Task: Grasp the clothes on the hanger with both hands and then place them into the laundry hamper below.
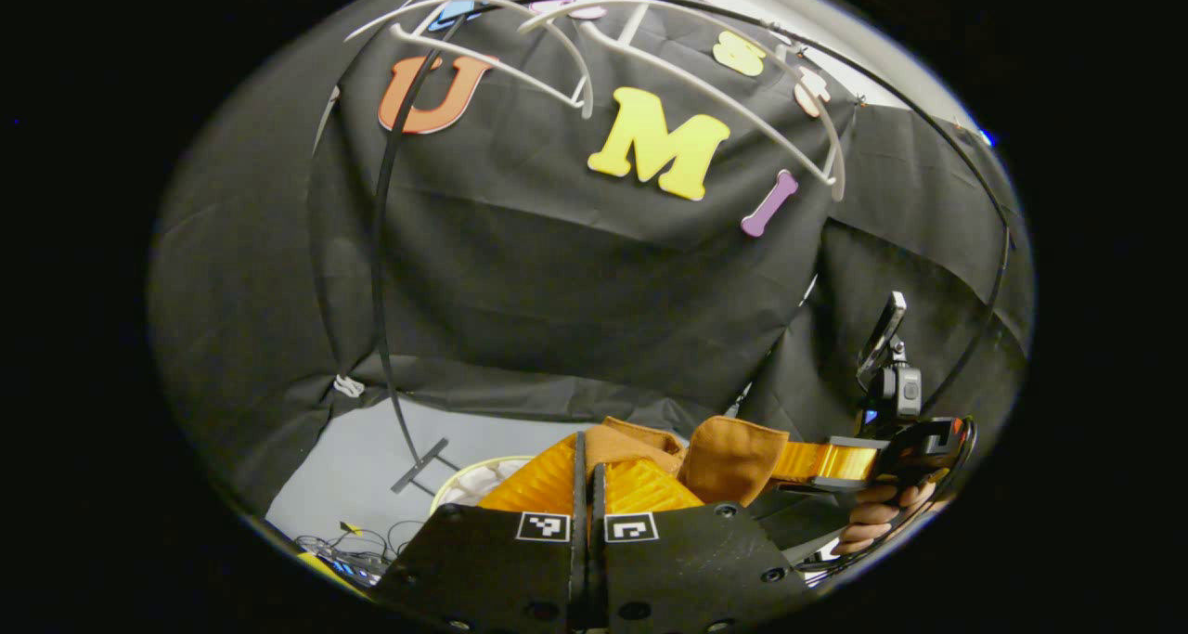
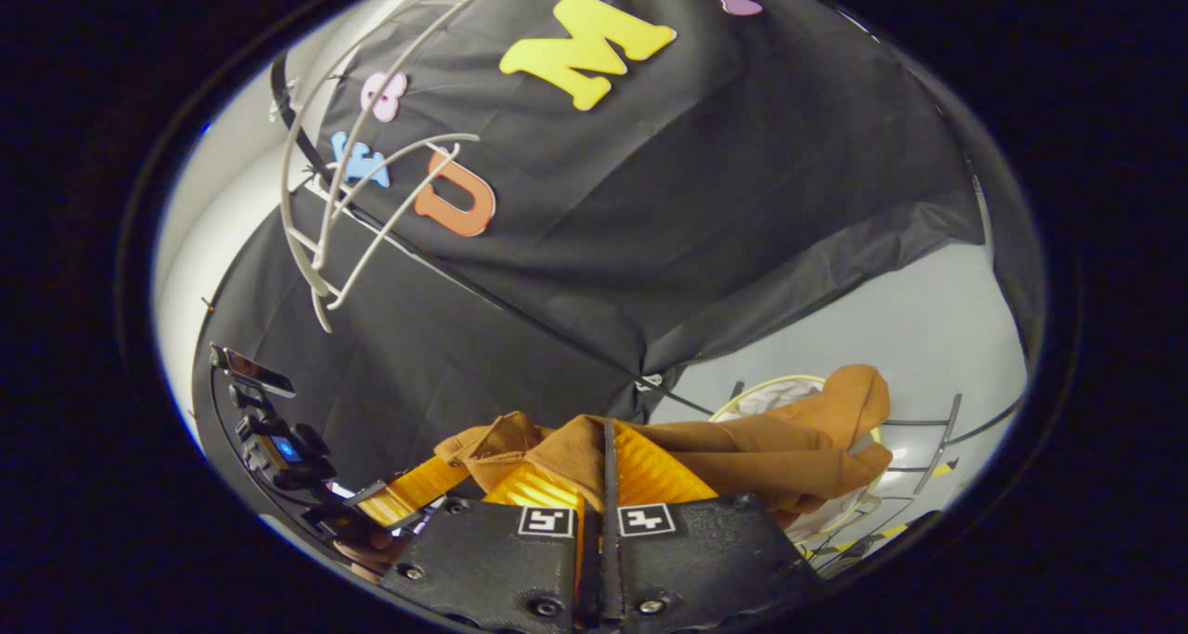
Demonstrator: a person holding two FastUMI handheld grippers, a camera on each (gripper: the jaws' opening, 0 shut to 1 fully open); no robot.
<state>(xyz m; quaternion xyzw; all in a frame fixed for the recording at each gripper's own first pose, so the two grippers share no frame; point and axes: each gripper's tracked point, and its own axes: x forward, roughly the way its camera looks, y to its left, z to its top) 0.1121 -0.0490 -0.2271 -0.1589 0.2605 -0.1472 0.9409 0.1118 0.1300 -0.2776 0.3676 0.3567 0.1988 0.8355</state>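
Here the left gripper (image 1: 587, 485) is clenched on a fold of the brown garment (image 1: 733, 458), and the right gripper (image 2: 605, 476) is pinched on another fold of the same cloth, so the piece hangs slung between the two, off the empty white hangers (image 1: 705, 86) above. The cloth looks light, soft and limp, likely to sag and slide, so bunched folds are the sound hold. One end droops over the rim of the laundry hamper (image 2: 742, 402) below.
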